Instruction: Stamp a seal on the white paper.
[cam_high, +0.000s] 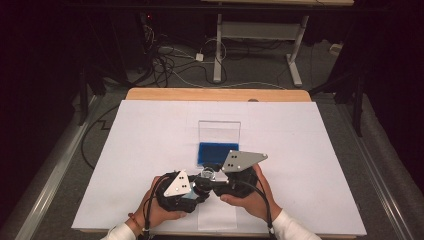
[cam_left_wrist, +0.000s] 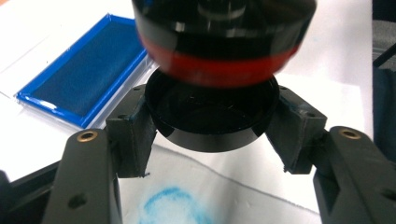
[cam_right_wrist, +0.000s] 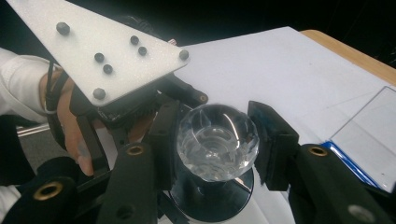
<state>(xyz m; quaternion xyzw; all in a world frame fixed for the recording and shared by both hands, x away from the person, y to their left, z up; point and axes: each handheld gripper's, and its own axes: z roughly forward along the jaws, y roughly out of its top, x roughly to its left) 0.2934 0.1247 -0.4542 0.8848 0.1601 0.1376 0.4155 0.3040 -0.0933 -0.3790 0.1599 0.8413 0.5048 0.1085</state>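
My left gripper (cam_left_wrist: 212, 140) clamps the stamp's black round cap (cam_left_wrist: 212, 116) just under its red-banded body (cam_left_wrist: 219, 56). My right gripper (cam_right_wrist: 215, 142) grips the clear faceted knob (cam_right_wrist: 217, 140) on top, so the stamp's long axis runs between them. The blue ink pad (cam_high: 218, 153) lies just beyond, at twelve o'clock.
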